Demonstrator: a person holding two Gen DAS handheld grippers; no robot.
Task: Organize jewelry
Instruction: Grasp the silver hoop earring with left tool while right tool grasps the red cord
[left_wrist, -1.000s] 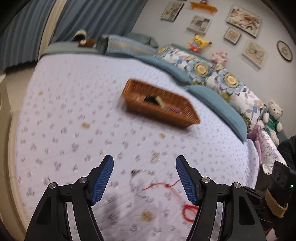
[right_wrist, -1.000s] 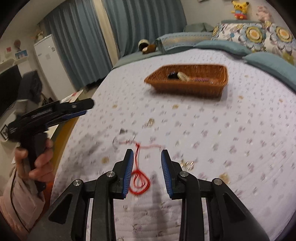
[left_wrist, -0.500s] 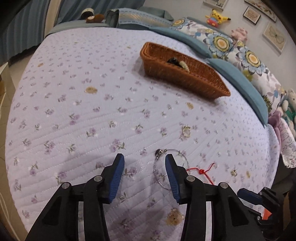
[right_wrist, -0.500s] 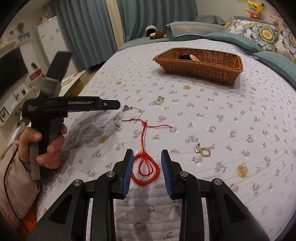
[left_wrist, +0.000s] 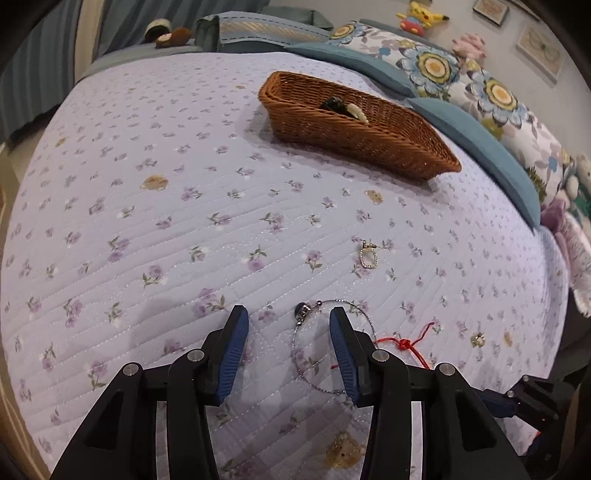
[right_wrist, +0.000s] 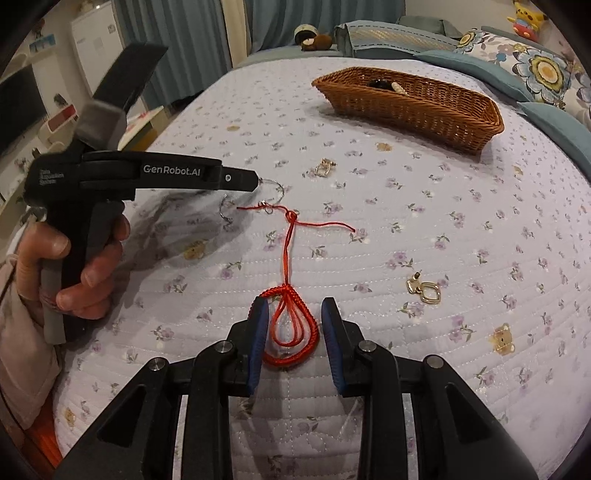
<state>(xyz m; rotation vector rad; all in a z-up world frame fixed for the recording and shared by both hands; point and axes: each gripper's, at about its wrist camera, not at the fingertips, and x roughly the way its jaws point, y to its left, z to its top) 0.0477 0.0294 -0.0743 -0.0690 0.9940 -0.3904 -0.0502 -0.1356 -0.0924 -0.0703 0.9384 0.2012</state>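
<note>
A thin silver bangle with a dark bead (left_wrist: 301, 347) lies on the lilac quilt. My left gripper (left_wrist: 288, 323) is open just above it, its right finger over the ring. A red cord bracelet (right_wrist: 290, 332) lies between the open fingers of my right gripper (right_wrist: 293, 314), its tail running to a knot (right_wrist: 291, 215). A gold earring (left_wrist: 368, 255) lies further up the bed; it also shows in the right wrist view (right_wrist: 324, 168). Another gold earring (right_wrist: 424, 290) lies right of the right gripper. A brown wicker basket (left_wrist: 369, 136) holds a few pieces.
The basket also shows in the right wrist view (right_wrist: 424, 107). Blue and floral pillows (left_wrist: 480, 92) line the bed's far right edge. The hand-held left gripper body (right_wrist: 122, 177) reaches in from the left. The bed edge drops off on the left.
Both grippers have moved lower and closer to the quilt. The left gripper has narrowed and come over the silver bangle. The red cord loop now lies between the right fingers.
</note>
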